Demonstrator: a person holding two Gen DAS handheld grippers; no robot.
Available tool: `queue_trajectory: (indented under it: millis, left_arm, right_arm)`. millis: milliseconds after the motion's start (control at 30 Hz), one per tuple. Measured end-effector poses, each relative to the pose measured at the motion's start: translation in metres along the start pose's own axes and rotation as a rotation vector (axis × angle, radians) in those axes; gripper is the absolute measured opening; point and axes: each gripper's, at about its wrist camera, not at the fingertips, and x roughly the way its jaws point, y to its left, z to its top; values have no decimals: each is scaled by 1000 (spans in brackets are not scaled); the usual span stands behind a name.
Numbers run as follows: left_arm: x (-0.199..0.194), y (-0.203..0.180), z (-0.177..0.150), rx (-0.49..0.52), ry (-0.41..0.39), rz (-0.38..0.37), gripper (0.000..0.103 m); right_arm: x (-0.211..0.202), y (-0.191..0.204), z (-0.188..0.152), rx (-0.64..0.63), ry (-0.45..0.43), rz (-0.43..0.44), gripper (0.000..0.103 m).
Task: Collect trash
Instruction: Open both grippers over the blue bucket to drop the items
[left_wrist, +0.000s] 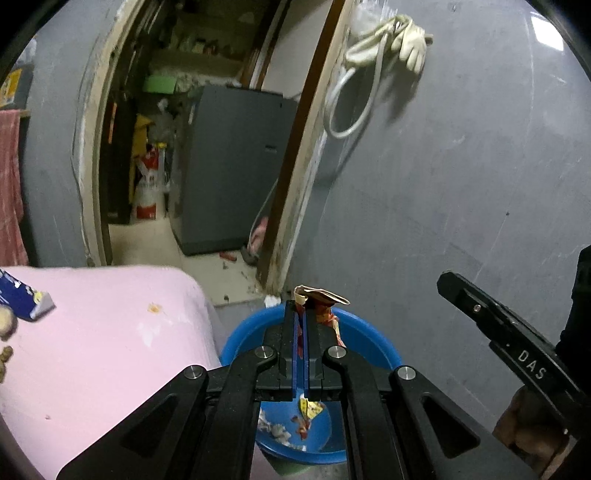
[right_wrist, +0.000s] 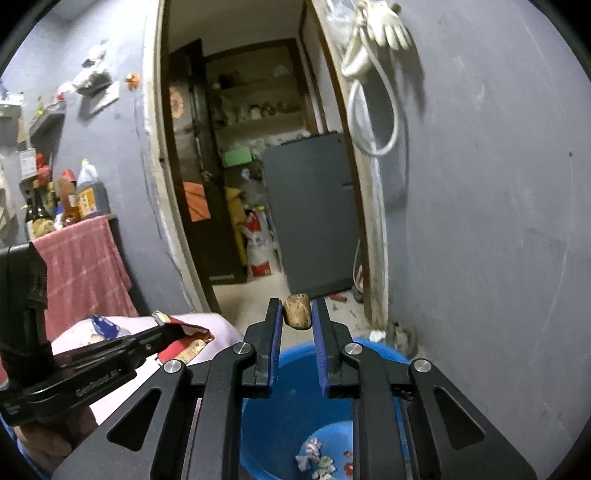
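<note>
- Crumpled snack wrapper (left_wrist: 320, 300): red and yellow printed foil or paper, pinched flat between the pressed-together jaws of the left gripper (left_wrist: 302, 306), over the blue plastic bucket (left_wrist: 364, 334). Light, limp, crushable; likely slick, so a grip across a folded edge holds best. A tail hangs below the jaws.
- Small tan lump (right_wrist: 296, 311): mottled, rounded, possibly a nutshell or food scrap; held at the very tips of the right gripper (right_wrist: 297, 312), jaws narrowly spread around it, above the same bucket (right_wrist: 295, 373). Appears stiff and light; the tip hold looks precarious.
- Bucket contents: several crumpled wrappers (right_wrist: 317, 459) on the bottom.
- Pink desk top (left_wrist: 103, 332): carries a blue packet (left_wrist: 26, 301) and crumbs, probably trash not yet collected.
</note>
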Motion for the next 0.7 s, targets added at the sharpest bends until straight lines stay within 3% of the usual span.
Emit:
queue_trajectory:
  millis: [233, 400, 500, 567, 700]
  left_arm:
    - [29, 5, -13, -20, 112, 7, 1]
    - [34, 12, -19, -43, 152, 5, 2]
    - [33, 13, -20, -49, 158, 7, 12]
    - [30, 14, -21, -55, 150, 5, 26]
    - [26, 16, -20, -69, 135, 10, 30]
  right_arm:
    - [21, -11, -18, 32, 85, -9, 15]
    - [29, -17, -26, 52, 124, -7, 27]
    - [31, -18, -26, 58, 133, -7, 27]
    - [31, -19, -26, 62, 134, -7, 29]
    - [30, -21, -25, 67, 128, -10, 38]
